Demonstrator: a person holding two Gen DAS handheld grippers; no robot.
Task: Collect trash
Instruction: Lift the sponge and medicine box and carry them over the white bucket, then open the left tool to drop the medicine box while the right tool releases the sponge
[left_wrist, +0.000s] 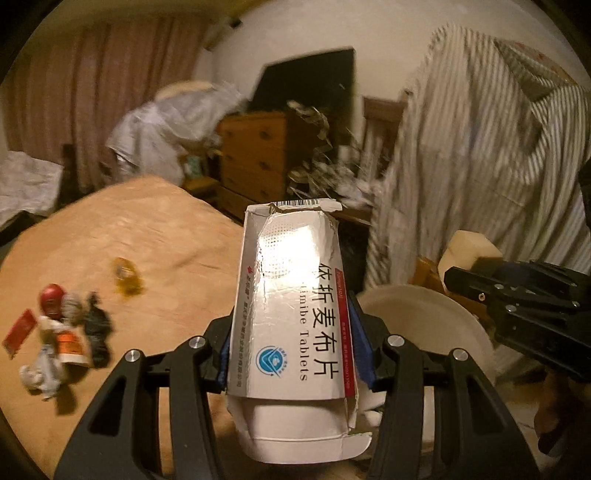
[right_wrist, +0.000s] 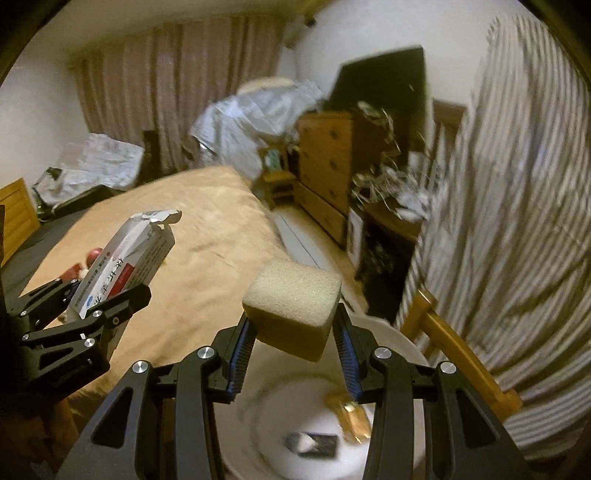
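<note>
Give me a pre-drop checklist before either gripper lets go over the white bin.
1. Right gripper holds the sponge block: ok, jaws closed on its sides.
2. Sponge block above the white bin: ok, the bin opening lies directly below it.
3. Left gripper holds the tablet box: ok, clamped between the jaws.
4. Tablet box above the bin: not ok, it hangs beside the rim, over the bed edge.
5. Room in bin: ok, only a few items at the bottom.
6. Trash left on the bed: not ok, a pile remains.
</note>
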